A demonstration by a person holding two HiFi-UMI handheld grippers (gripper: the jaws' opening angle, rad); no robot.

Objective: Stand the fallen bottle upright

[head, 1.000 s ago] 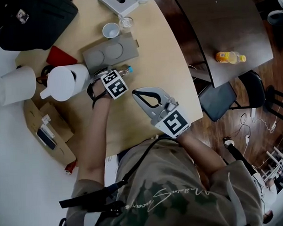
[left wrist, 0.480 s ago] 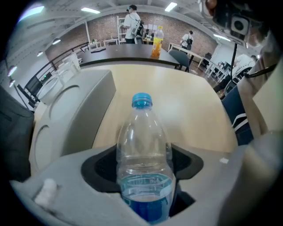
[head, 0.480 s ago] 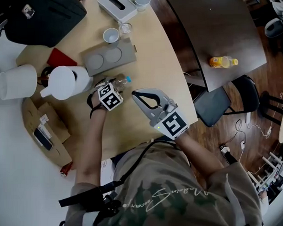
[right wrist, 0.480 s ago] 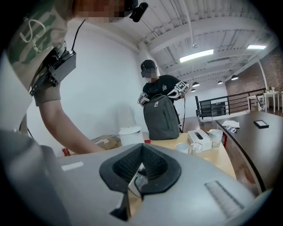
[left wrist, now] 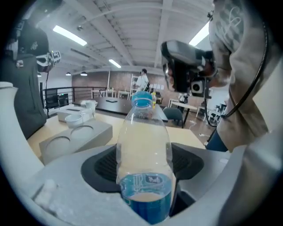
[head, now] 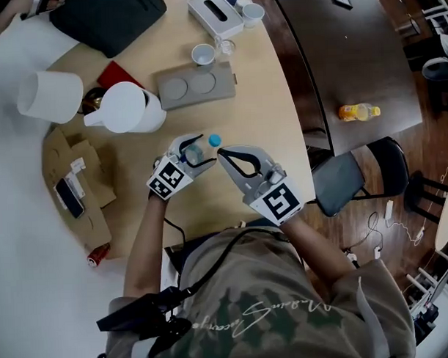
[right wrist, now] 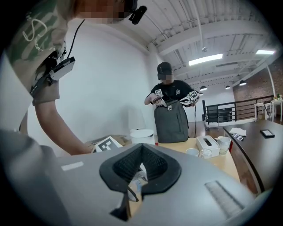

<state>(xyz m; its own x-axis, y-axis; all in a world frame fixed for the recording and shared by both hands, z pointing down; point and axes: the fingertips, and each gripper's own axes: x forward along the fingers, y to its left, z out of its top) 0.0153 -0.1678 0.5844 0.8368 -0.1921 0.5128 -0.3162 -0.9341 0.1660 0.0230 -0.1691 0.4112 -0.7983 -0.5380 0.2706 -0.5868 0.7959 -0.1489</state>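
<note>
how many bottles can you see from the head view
2. A clear bottle with a blue cap is gripped in the left gripper above the light table. An orange bottle sits on the dark table. Others may be hidden.

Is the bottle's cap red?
No, the bottle between the gripper's jaws has a blue cap.

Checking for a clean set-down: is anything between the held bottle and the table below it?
Nothing visible. The left tool grips the bottle over bare table; the right tool sits close beside the cap, not beneath. Jug and tray lie apart.
</note>
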